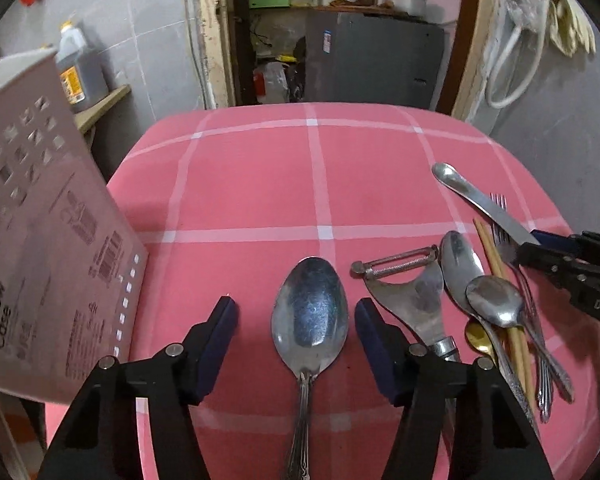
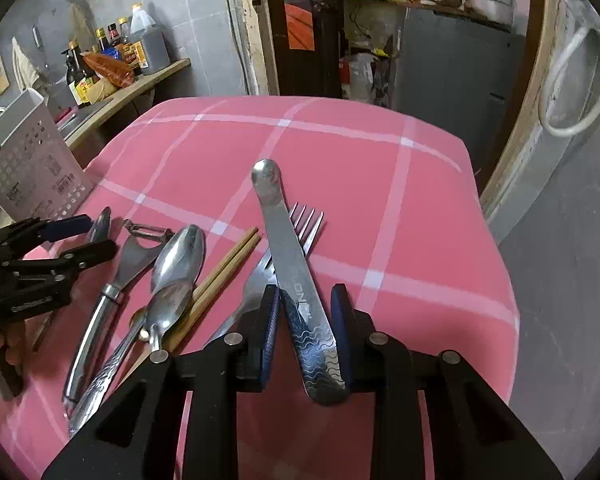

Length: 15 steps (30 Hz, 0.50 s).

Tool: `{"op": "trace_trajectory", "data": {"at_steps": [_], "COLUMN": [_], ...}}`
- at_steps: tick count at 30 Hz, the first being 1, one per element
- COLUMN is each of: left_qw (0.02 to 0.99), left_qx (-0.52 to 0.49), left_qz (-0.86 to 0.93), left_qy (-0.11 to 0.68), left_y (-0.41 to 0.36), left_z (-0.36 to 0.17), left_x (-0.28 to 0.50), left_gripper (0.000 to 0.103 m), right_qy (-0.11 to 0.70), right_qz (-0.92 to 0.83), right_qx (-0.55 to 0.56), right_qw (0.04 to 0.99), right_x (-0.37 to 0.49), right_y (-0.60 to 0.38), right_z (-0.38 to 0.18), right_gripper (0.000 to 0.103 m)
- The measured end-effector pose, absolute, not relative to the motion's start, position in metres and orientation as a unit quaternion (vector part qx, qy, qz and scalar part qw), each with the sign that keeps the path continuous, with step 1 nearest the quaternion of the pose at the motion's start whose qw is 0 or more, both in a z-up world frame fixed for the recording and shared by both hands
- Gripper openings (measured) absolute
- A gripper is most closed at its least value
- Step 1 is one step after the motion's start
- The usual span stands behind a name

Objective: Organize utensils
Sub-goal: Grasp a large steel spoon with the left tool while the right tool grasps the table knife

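Straddling: left claw (image 1: 296, 314) spread wide around the big spoon (image 1: 310, 312), pads clear of it.
Right claw (image 2: 306, 312): narrow, gripping the knife (image 2: 288, 248) by its patterned end.
Knife: crosses the fork (image 2: 306, 220), right of the pile.
Pile: peeler (image 1: 408, 284), spoons (image 1: 494, 300), chopsticks (image 2: 224, 268), just right of the big spoon.
Case (image 1: 40, 240): left of the big spoon.
Counter (image 1: 260, 184): pink checked cloth.

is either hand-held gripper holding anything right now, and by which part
The right hand-held gripper holds a metal knife by its patterned end. The left hand-held gripper is open around a large spoon.
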State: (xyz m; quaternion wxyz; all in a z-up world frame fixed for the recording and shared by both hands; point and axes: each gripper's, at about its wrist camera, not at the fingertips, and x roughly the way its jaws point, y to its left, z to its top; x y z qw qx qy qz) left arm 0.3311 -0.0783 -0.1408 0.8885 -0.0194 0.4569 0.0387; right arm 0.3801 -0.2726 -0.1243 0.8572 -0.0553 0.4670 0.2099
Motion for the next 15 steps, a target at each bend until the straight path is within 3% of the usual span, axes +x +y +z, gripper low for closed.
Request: {"op": "trace_trajectory", "data": {"at_steps": [5, 15], "left_qw": [0.885, 0.87], "left_qx": [-0.018, -0.071], "left_qz": [0.027, -0.01], "left_qy": [0.465, 0.488], "left_y": [-0.079, -0.078], "left_z": [-0.138, -0.134], "left_x": [0.335, 0.32], "left_gripper": [0.036, 0.036], "right_qy": [0.481, 0.517], "right_qz": [0.202, 0.23], "right_qx": [-0.03, 0.051], "right_qw": [0.853, 0.823], "right_x": [0.37, 0.334], "right_y": [-0.282, -0.3], "right_z": [-0.124, -0.127], "right_gripper": [0.021, 0.02]}}
